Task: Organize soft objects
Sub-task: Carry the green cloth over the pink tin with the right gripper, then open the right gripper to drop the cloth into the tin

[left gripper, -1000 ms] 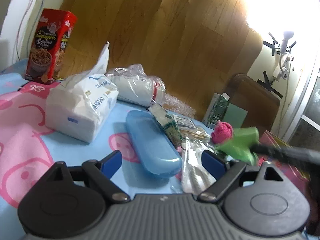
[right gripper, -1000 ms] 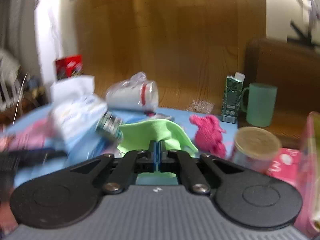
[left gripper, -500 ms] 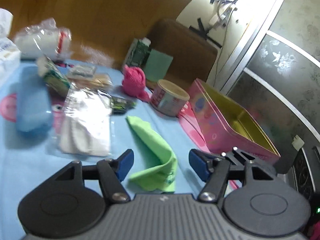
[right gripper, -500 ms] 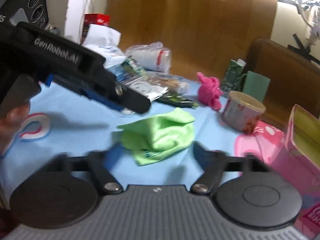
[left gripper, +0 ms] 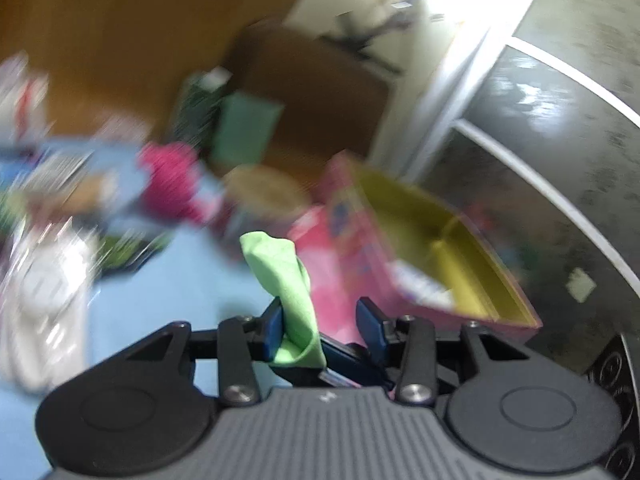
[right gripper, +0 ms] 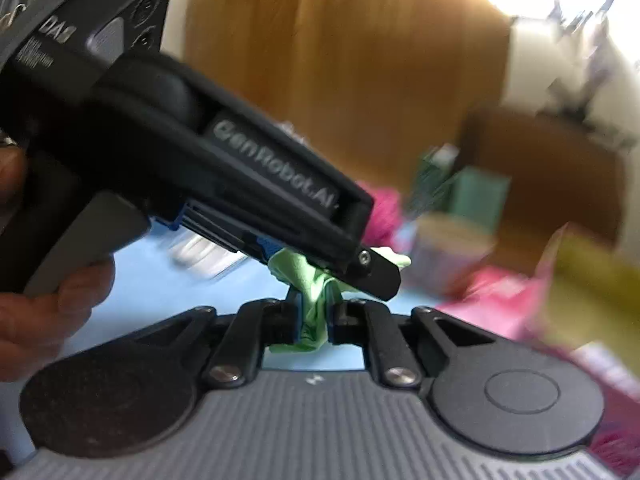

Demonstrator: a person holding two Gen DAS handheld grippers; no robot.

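Between the two pairs of tongs hangs one lime-green soft cloth [left gripper: 294, 292], lifted clear of the light-blue covered bench [left gripper: 160, 300]. The right tongs [right gripper: 314, 322] are pinched tight on its lower fold. The left tongs [left gripper: 320, 322] have closed in too: the cloth lies against the near blue pad, while a gap shows on the other side, where part of the right tool pokes through, so I cannot tell whether both pads truly press it. Seen from the right tool, the left tool's black body crosses the view at a slant and hides much of the bench, with the person's hand [right gripper: 44, 312] wrapped round its handle.

Beyond the cloth, all badly blurred, I count one fuzzy magenta knitted thing [left gripper: 172, 184], one round tin with a tan lid [left gripper: 260, 192], one pale-green mug [left gripper: 246, 128] and one dark-green carton [left gripper: 196, 112] just beside it. To the right sits one open pink box with a yellow inside [left gripper: 432, 240]. At the left lies one clear crinkled plastic packet [left gripper: 44, 300]. A brown wooden wall panel [left gripper: 120, 40] closes the back.
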